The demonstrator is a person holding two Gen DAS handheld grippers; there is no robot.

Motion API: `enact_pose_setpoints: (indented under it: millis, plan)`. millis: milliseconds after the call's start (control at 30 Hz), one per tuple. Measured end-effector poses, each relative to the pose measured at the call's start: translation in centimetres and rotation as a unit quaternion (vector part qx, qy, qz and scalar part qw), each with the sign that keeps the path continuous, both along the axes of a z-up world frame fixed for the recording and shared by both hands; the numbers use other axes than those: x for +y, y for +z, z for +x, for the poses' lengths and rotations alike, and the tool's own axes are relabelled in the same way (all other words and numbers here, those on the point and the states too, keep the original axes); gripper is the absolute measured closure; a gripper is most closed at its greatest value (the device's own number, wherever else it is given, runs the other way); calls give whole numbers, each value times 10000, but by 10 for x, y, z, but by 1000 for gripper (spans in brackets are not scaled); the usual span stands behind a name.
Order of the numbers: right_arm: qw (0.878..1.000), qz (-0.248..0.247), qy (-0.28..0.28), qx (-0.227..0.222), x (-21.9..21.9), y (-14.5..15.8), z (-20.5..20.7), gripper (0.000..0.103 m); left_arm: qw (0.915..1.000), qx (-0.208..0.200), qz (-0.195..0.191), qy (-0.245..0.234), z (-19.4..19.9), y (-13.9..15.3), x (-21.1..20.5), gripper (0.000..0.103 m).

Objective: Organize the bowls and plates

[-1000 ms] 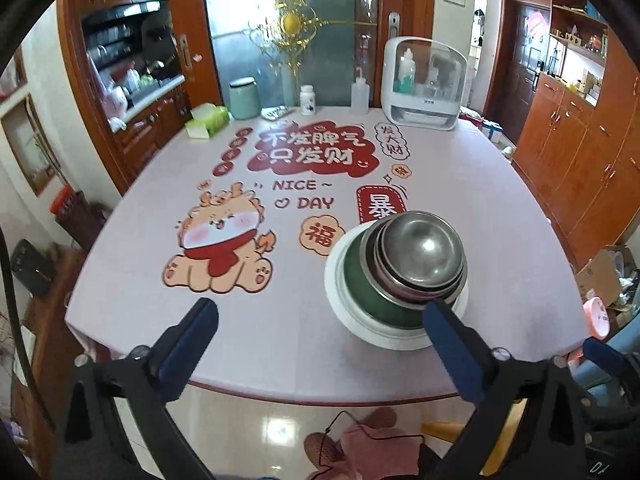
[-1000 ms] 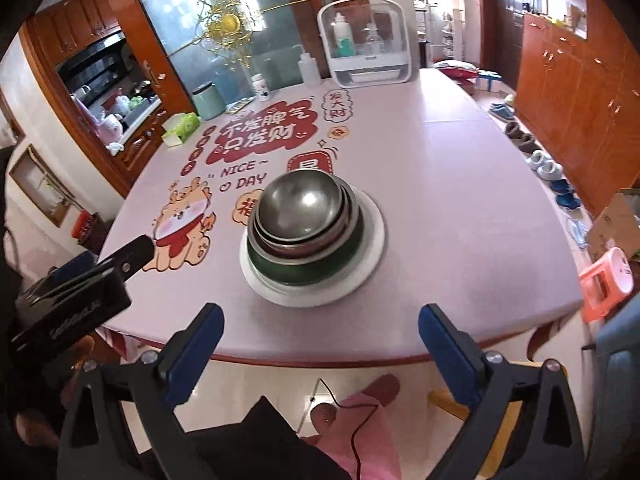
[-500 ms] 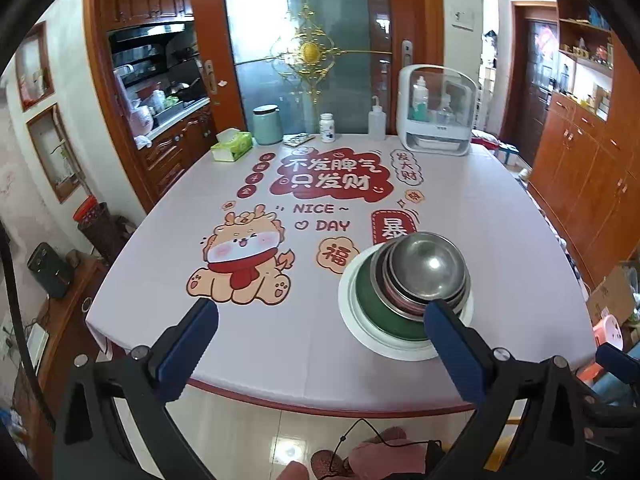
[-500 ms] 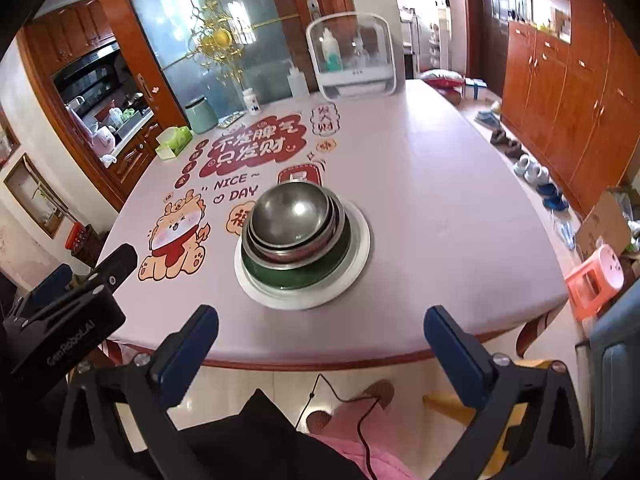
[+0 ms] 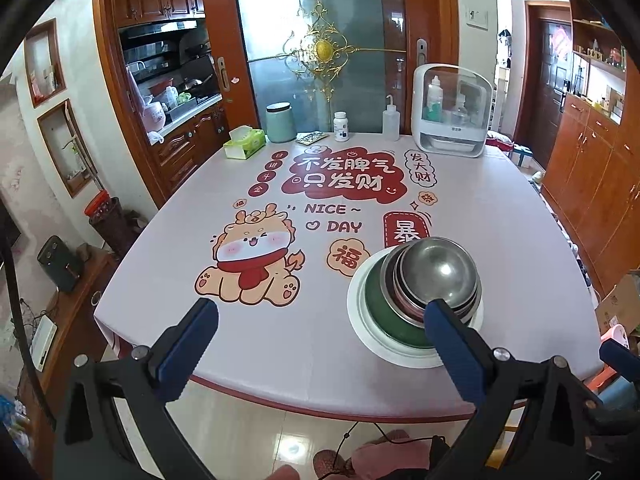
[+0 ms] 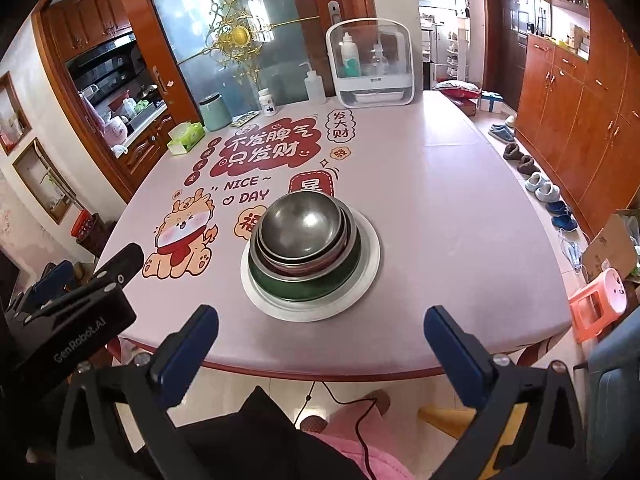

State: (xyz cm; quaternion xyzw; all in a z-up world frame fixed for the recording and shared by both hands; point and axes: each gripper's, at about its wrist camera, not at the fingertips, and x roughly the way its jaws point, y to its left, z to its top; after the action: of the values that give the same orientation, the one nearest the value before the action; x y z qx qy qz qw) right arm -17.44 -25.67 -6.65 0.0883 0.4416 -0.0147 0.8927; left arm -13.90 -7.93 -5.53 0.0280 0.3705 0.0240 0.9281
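A white plate [image 5: 362, 330] [image 6: 370, 254] lies near the table's front edge. On it sits a green bowl [image 5: 378, 308] [image 6: 304, 286] with several steel bowls [image 5: 438, 270] [image 6: 302, 226] nested inside. My left gripper [image 5: 320, 316] is open, held back over the table's front edge, with the stack just behind its right finger. My right gripper [image 6: 320, 322] is open too, a short way in front of the stack and empty. The left gripper's body [image 6: 72, 312] shows at the left of the right wrist view.
The pink table [image 5: 500, 220] carries red and cartoon stickers. Along its far edge stand a white bottle cabinet [image 5: 450, 112], a squeeze bottle [image 5: 390, 120], a pill bottle [image 5: 340, 126], a green canister [image 5: 280, 122] and a tissue box [image 5: 244, 144]. An orange stool [image 6: 596, 304] stands at the right.
Both grippers have drawn back and risen from the table, so the stack looks smaller and farther. The bowls and plate have not moved.
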Motion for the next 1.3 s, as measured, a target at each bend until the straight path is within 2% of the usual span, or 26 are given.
enact_pose_setpoints:
  millis: [467,1300]
  plan:
    - [9998,29,86,151,0,-3,13,0,10000,-32,2,0,7,0,1,1]
    - [9997,47,71,227,8,-11,8,0,9999,19,-19,-160,3,-7,9,1]
